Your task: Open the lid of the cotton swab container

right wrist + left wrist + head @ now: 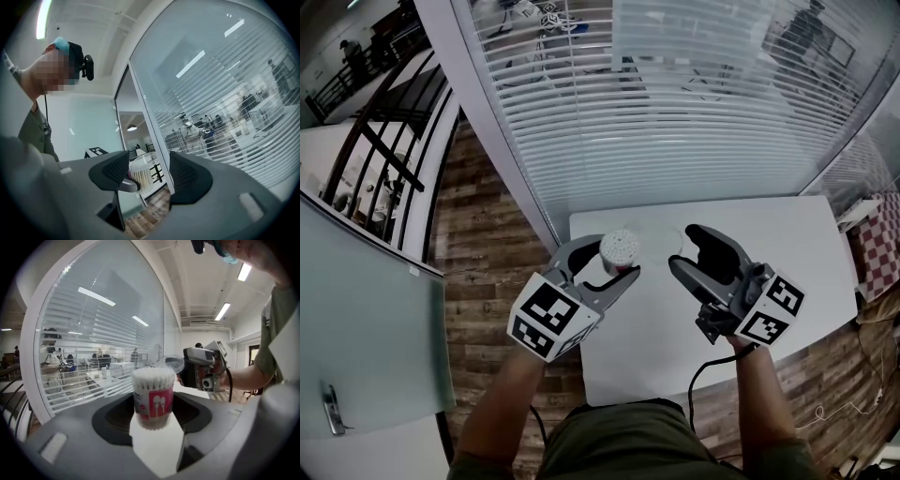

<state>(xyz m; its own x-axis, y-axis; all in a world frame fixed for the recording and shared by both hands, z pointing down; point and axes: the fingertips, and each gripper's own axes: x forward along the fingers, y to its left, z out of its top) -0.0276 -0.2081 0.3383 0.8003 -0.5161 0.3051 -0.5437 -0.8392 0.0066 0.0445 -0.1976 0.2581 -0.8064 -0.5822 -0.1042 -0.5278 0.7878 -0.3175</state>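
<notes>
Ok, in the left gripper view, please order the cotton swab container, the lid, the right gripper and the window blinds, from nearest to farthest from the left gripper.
1. cotton swab container: between the jaws of the left gripper.
2. lid: just behind it, to the right.
3. right gripper: behind the lid, holding it.
4. window blinds: far back, left.

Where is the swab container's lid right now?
In the left gripper view, the clear lid sits at the jaw tips of the right gripper, just up-right of the open cotton swab container in the left gripper.
</notes>
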